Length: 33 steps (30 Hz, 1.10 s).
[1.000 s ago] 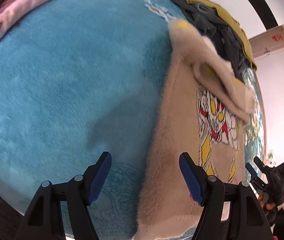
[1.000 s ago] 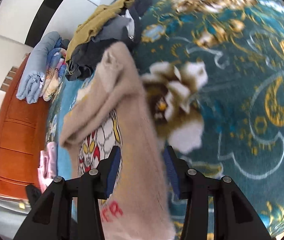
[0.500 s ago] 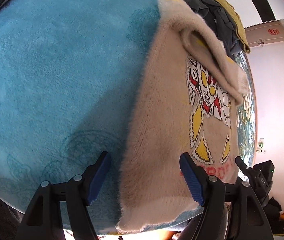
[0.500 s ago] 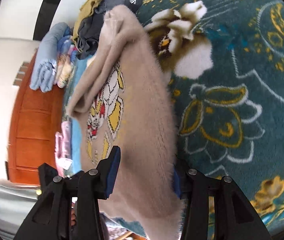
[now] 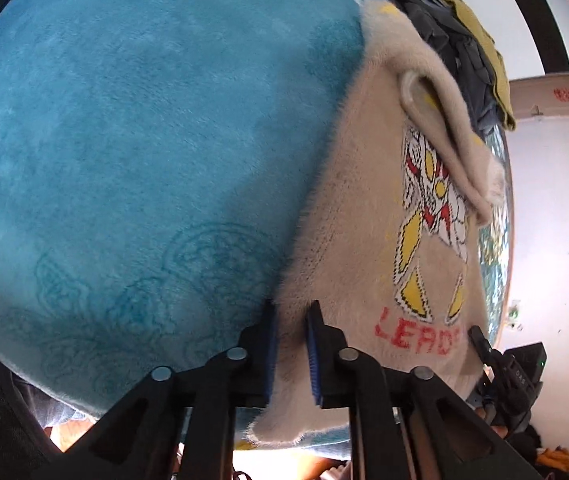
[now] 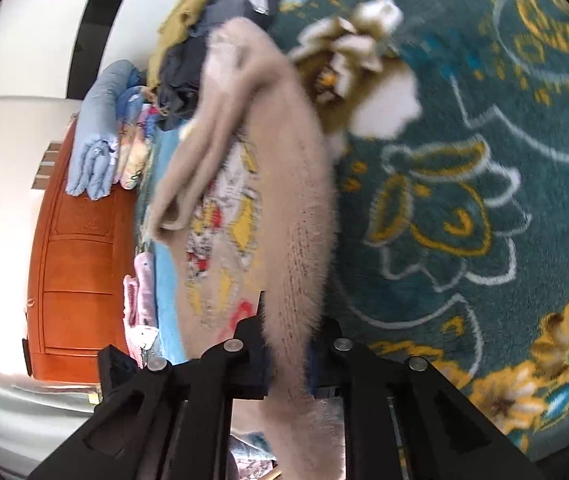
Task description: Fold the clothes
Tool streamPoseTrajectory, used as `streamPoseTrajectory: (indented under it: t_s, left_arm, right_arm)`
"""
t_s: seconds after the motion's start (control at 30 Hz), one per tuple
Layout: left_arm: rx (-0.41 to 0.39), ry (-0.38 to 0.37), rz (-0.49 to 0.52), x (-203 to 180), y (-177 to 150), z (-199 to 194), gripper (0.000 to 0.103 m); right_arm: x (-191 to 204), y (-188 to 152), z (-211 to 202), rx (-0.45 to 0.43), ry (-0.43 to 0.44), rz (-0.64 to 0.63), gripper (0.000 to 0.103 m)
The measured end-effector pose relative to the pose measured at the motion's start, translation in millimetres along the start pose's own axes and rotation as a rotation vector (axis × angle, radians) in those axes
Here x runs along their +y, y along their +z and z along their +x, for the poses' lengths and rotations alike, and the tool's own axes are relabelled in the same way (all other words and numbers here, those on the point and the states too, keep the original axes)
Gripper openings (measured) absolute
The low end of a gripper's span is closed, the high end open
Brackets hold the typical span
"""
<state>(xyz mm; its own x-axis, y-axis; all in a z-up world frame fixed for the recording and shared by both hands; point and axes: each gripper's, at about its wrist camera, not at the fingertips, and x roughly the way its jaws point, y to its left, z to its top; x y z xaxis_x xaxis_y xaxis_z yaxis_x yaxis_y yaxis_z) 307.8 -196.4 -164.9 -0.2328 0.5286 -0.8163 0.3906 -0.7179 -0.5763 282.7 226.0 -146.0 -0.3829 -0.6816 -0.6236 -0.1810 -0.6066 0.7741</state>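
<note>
Two grips on now: my left gripper [image 5: 290,354] and right gripper [image 6: 286,354] have just closed, both pinching the hem corners of the beige sweater [image 5: 368,240] lying on the blanket [image 5: 124,140]. Fuzzy, soft, light, v. floppy; I reckon corner holds suit it best.

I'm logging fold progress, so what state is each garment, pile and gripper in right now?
Beige sweater: partly folded, sleeve laid across its print, bottom corners gripped.
Left gripper: jaws just closed, shut on the sweater's hem corner.
Right gripper: jaws just closed, shut on the sweater's other edge.
Dark and mustard clothes pile: unfolded, heaped.
Light blue garment: folded, stacked.
Pink garment: folded.
</note>
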Motion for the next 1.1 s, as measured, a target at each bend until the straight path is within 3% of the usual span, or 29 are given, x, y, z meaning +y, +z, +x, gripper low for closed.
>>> streamPoseTrajectory:
  t_s: [0.1,0.3,0.47,0.57,0.67,0.83,0.93,1.1]
  left_arm:
    - [-0.033,-0.053,-0.008,-4.2,1.5,-21.4,0.011]
    - [-0.154,-0.171,0.009,1.4,-8.2,-99.7,0.010]
    - [-0.147,-0.220,0.019,16.9,-36.6,-143.5,0.010]
    - [-0.140,-0.233,0.011,27.7,-36.1,-149.0,0.010]
    - [-0.148,-0.274,-0.048,36.9,-16.0,-140.1,0.010]
    - [-0.184,-0.380,-0.138,36.1,16.9,-128.7,0.010]
    - [-0.188,-0.395,-0.167,27.4,44.5,-119.1,0.010]
    - [-0.199,-0.466,-0.263,26.0,76.7,-92.5,0.010]
  right_arm:
    - [23.5,0.6,-11.3,-0.019,0.052,-0.048,0.011]
    - [77.9,-4.9,-37.0,-0.041,0.164,-0.142,0.011]
    - [104.5,-36.7,-60.1,0.012,0.206,-0.219,0.011]
    - [104.1,-51.7,-70.6,0.037,0.217,-0.231,0.011]
    - [97.8,-44.5,-61.0,0.039,0.207,-0.179,0.011]
    - [104.7,-18.1,-44.2,0.009,0.204,-0.149,0.011]
    - [106.7,5.6,-32.9,-0.011,0.206,-0.108,0.011]
    - [92.6,39.5,-10.1,-0.043,0.236,0.040,0.014]
